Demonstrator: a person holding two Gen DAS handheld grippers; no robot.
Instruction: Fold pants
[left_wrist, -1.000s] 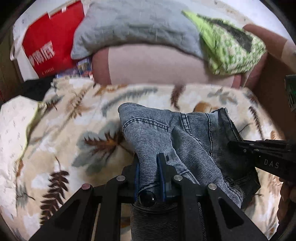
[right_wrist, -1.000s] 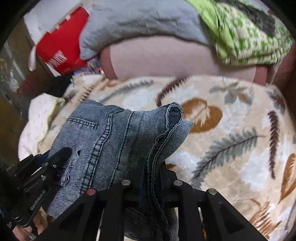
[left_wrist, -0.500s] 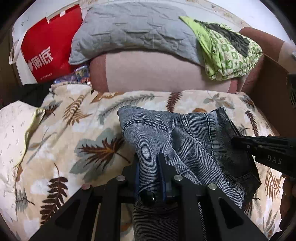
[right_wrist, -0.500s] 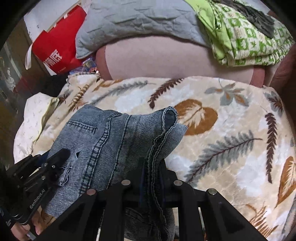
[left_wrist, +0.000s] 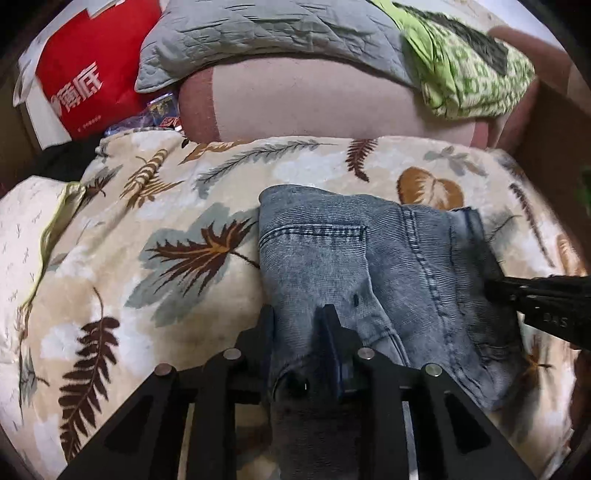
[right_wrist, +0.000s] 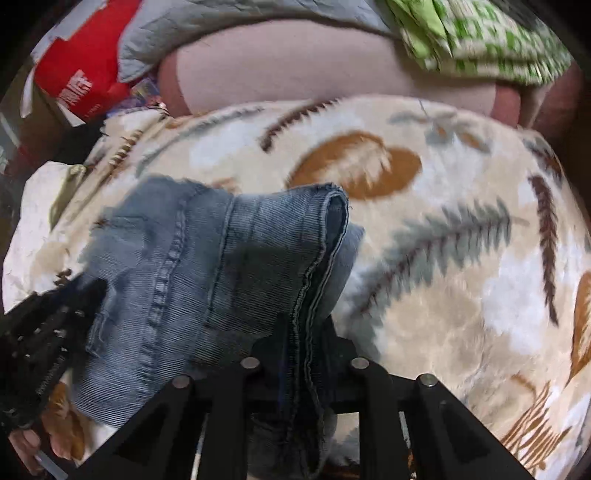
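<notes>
The pants are washed blue denim jeans (left_wrist: 332, 258), held up over a leaf-print blanket (left_wrist: 166, 258). My left gripper (left_wrist: 297, 321) is shut on the jeans' near edge, with fabric pinched between its fingers. My right gripper (right_wrist: 303, 332) is shut on a hemmed, stitched edge of the jeans (right_wrist: 221, 266). The right gripper also shows in the left wrist view (left_wrist: 539, 299), at the jeans' right side. The left gripper shows at the lower left of the right wrist view (right_wrist: 48, 325). The denim hangs bunched between the two grippers.
A pinkish sofa back (left_wrist: 314, 99) stands behind the blanket, with a grey quilted cushion (left_wrist: 266, 33) and a green patterned cloth (left_wrist: 469, 74) on top. A red bag (left_wrist: 85, 74) stands at the far left. A white cloth (left_wrist: 22, 229) lies left.
Both grippers have moved forward and lower with the jeans. The denim now spreads flatter on the blanket, and a back pocket seam faces the left camera. The right wrist view is motion-blurred.
</notes>
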